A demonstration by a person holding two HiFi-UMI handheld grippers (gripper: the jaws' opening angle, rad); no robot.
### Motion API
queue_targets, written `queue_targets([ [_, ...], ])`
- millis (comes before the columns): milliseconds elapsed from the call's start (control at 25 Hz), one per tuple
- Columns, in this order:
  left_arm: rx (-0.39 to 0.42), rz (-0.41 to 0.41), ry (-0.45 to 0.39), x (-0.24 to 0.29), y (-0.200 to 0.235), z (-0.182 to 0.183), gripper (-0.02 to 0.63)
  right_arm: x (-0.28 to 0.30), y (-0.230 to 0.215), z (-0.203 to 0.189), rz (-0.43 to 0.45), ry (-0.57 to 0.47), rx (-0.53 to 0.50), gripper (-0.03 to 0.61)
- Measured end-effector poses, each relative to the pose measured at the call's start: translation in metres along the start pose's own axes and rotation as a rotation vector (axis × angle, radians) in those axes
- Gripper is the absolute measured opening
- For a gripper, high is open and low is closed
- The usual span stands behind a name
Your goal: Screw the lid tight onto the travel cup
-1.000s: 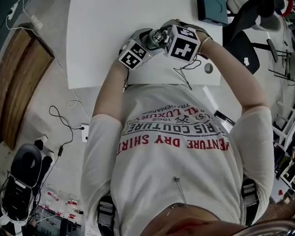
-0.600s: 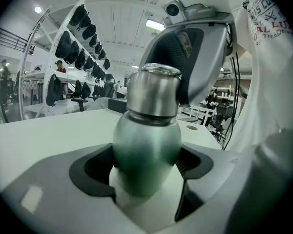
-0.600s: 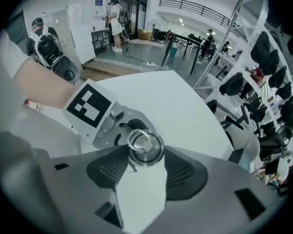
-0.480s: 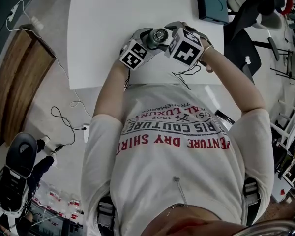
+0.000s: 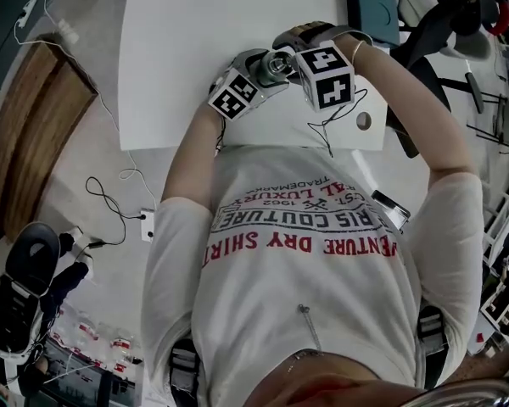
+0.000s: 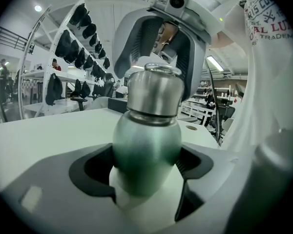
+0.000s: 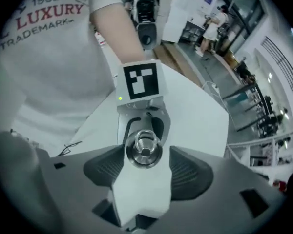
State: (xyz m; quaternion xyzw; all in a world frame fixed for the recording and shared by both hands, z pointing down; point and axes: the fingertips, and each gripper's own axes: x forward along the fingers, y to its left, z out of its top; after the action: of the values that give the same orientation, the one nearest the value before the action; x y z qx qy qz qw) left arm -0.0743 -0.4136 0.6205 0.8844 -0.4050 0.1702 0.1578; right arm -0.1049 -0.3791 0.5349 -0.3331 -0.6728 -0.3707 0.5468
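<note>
A green travel cup (image 6: 146, 143) with a steel screw lid (image 6: 155, 94) is held over the near edge of the white table (image 5: 195, 24). My left gripper (image 6: 146, 167) is shut on the cup's green body, one pad pressing each side. My right gripper (image 7: 146, 167) looks straight down on the lid (image 7: 143, 149) and its loop handle. Its jaws are opening, and the lid sits between them with a slim gap at the right pad. In the head view the two marker cubes (image 5: 327, 76) flank the lid (image 5: 276, 62).
A teal box (image 5: 369, 2) lies at the table's far right corner. A round cable hole (image 5: 363, 120) is in the tabletop near the right forearm. A black chair (image 5: 433, 32) stands to the right, a wooden board (image 5: 34, 134) to the left, and cables trail on the floor.
The right gripper has twisted about the lid and its jaws have spread off it. The right forearm swung up and outward. The left gripper and cup barely moved.
</note>
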Motion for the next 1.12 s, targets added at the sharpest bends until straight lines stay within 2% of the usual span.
queue_targets([
  [80, -0.010, 0.004, 0.009, 0.000, 0.000, -0.004, 0.393, 0.003, 0.003, 0.001, 0.030, 0.002, -0.102, 0.291],
  [160, -0.011, 0.004, 0.011, 0.000, -0.001, -0.005, 0.393, 0.006, 0.007, 0.001, 0.056, 0.010, -0.163, 0.247],
  [280, -0.010, 0.005, 0.013, -0.003, -0.001, -0.006, 0.393, 0.007, 0.009, 0.004, 0.065, -0.001, -0.164, 0.245],
  [360, -0.006, 0.007, 0.012, -0.004, 0.000, -0.005, 0.393, 0.006, 0.007, 0.006, 0.051, -0.021, -0.118, 0.245],
  [520, -0.004, 0.003, 0.011, -0.003, -0.001, -0.005, 0.393, 0.006, 0.000, 0.006, 0.021, -0.051, 0.155, 0.245],
  [680, -0.008, -0.003, 0.008, -0.002, 0.001, -0.006, 0.393, 0.005, -0.007, 0.004, -0.049, -0.065, 0.433, 0.245],
  [840, 0.007, -0.001, -0.005, -0.003, 0.000, 0.000, 0.393, 0.004, -0.016, -0.002, -0.141, -0.062, 0.820, 0.245],
  [880, 0.009, -0.001, -0.004, -0.003, 0.000, 0.001, 0.393, 0.004, -0.016, -0.004, -0.163, -0.058, 0.888, 0.245],
  [1000, 0.011, 0.000, 0.001, -0.003, 0.000, 0.004, 0.393, 0.002, -0.017, -0.007, -0.196, -0.055, 0.950, 0.245],
  [1120, 0.009, 0.000, 0.000, -0.003, -0.001, 0.005, 0.393, 0.002, -0.014, -0.006, -0.183, -0.070, 0.909, 0.245],
])
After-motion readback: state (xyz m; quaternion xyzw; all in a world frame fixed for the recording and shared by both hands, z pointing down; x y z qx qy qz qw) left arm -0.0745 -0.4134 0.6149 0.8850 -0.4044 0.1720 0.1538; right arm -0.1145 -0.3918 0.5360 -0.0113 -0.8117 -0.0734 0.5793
